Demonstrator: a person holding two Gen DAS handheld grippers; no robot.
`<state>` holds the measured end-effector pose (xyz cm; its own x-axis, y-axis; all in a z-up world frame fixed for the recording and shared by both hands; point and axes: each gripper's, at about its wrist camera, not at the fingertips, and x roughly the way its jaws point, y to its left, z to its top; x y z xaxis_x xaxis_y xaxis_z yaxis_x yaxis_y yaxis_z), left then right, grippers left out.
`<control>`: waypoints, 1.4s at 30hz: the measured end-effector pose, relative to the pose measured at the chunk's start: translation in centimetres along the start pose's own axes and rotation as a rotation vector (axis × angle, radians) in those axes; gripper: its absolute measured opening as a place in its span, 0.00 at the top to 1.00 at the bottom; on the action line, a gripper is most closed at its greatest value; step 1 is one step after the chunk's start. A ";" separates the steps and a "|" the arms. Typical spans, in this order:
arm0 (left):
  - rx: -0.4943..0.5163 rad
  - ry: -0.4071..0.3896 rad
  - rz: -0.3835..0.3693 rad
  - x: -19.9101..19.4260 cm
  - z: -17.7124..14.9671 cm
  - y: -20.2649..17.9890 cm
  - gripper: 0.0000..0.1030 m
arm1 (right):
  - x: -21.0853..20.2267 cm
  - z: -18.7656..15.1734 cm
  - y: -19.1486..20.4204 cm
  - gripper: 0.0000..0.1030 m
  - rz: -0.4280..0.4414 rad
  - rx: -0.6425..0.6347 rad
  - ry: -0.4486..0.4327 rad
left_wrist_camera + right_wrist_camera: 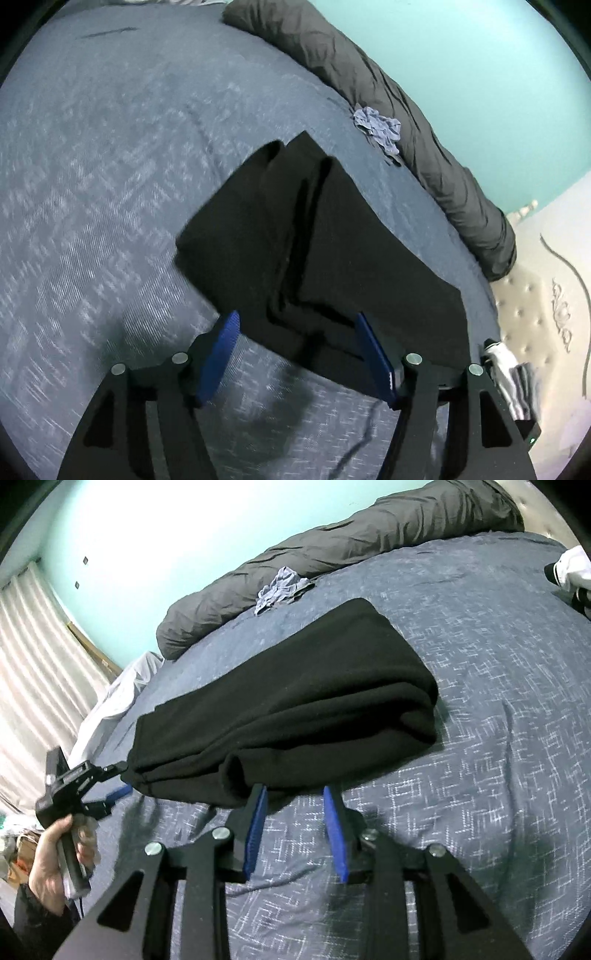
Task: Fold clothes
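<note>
A folded black garment (288, 701) lies on the blue bedspread (498, 738). The left gripper (295, 325), angled downward, has its jaws wide apart astride the garment's near edge. The right gripper (295, 794) sits parted, empty, just short of that edge. Only the right wrist view shows the person's hand (55, 853) left of the garment. Open bedspread lies right of the garment.

Grey rolled duvet (388, 110) along teal wall (461, 55); pale curtain (33, 657); patterned blue bedspread (110, 166).

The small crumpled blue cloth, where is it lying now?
In both wrist views the crumpled blue cloth lies on the bed's far side, against the rolled grey duvet, beyond the folded black garment.
</note>
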<state>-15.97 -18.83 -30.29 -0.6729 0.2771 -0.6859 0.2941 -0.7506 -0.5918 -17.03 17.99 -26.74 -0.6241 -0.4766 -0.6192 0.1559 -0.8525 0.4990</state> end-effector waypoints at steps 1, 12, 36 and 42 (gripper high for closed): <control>-0.007 0.003 0.001 0.3 0.0 0.1 0.33 | -0.2 0.0 0.1 0.69 0.003 0.000 -0.004; -0.094 -0.007 0.053 3.1 0.7 1.7 0.30 | -1.2 0.2 0.2 0.69 0.030 0.007 -0.033; -0.192 -0.090 -0.079 3.0 1.3 1.7 0.19 | -1.0 0.0 -0.7 0.65 0.044 0.055 -0.033; -0.213 -0.086 -0.084 3.8 2.2 2.4 0.18 | -0.7 -0.1 -0.8 0.65 0.042 0.056 -0.026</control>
<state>-19.29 -20.85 -33.37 -0.7537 0.2742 -0.5973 0.3650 -0.5811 -0.7274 -16.65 18.99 -26.71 -0.6378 -0.5051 -0.5815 0.1396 -0.8183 0.5576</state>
